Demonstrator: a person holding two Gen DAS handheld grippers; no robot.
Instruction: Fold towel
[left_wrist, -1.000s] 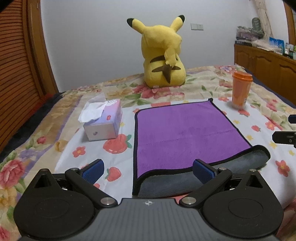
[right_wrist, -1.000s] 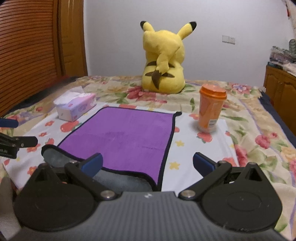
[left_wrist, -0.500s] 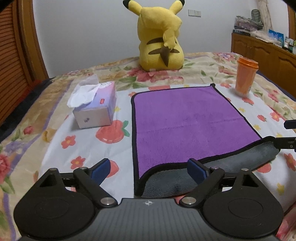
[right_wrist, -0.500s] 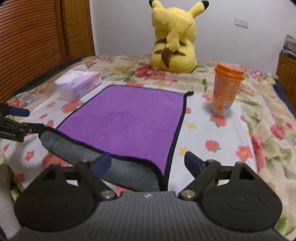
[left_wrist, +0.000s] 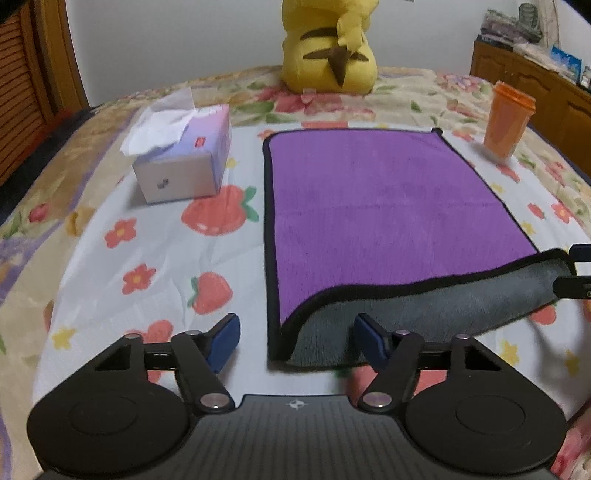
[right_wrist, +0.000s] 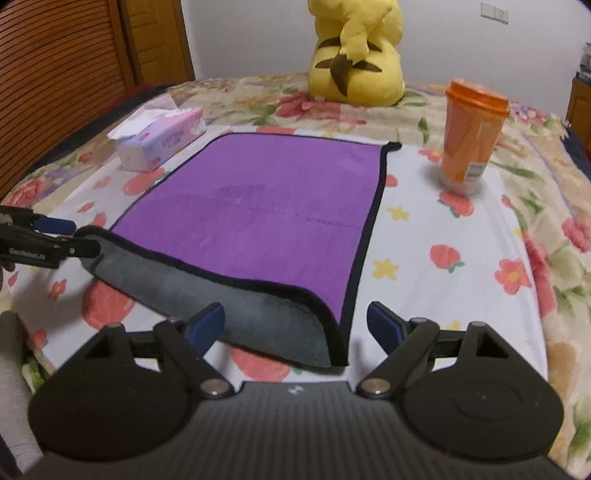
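The towel (left_wrist: 369, 206) lies on the bed (left_wrist: 110, 266), long axis running away, its curled near edge just ahead: one corner sits inside the spread left gripper (left_wrist: 295, 339), the other inside the spread right gripper (right_wrist: 295, 325), neither yet pinching.

White lettering is seen on the black finger of the left gripper (right_wrist: 74, 236), at 9 o'clock in the right wrist view; it appears to read "GenRobot.AI", though the first letters are blurred. Purple print is borne on the side of the tissue box (right_wrist: 162, 138) at 10 o'clock, beginning with what looks like "COTT"; the rest cannot be made out. A small white label with a barcode is carried low on the orange cup (right_wrist: 471, 140) at 2 o'clock, but nothing on it can be read. In the left wrist view, a small red sticker on the tissue box is illegible.
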